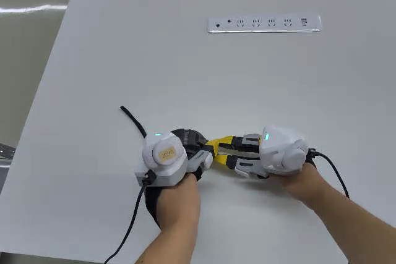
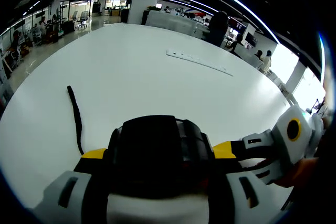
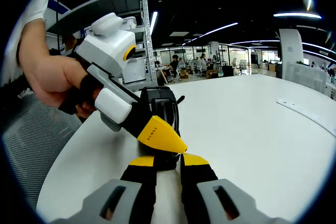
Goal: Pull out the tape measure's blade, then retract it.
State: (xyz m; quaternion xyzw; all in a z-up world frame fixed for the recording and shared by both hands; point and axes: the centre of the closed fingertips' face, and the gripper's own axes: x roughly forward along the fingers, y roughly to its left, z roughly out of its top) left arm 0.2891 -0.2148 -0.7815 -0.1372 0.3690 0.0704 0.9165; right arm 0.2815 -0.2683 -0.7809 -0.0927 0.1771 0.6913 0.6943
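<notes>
1. A white table (image 1: 185, 72) spreads across the head view. The person's two bare forearms reach in from its near edge, and both grippers meet just above that edge.

2. The left gripper (image 2: 160, 153) is clamped around the tape measure (image 2: 157, 145). In the left gripper view its yellow-tipped fingers (image 2: 94, 153) press the black case from either side. In the head view the same gripper (image 1: 193, 148) sits left of centre, its white body turned up toward the camera.

3. The right gripper (image 3: 169, 160) comes in from the opposite side. In its own view the two yellow fingertips (image 3: 195, 159) are drawn together with only a thin gap between them, and they sit against the lower front of the case. Whether they pinch the blade's end cannot be told. In the head view this gripper (image 1: 221, 149) points left, nose to nose with the other one.

4. The tape measure (image 1: 187, 137) is black and rounded. It sits between the two grippers near the table's front edge, low over the surface. No drawn-out length of blade is visible between the case and the right jaws. In the right gripper view the case (image 3: 161, 103) stands on edge, partly behind one yellow finger of the left gripper.

5. A white power strip (image 1: 264, 24) lies flat at the far side of the table, well apart from the work.

6. A thin black strap (image 1: 133, 120) trails over the tabletop to the left of the case, curving away from it.
</notes>
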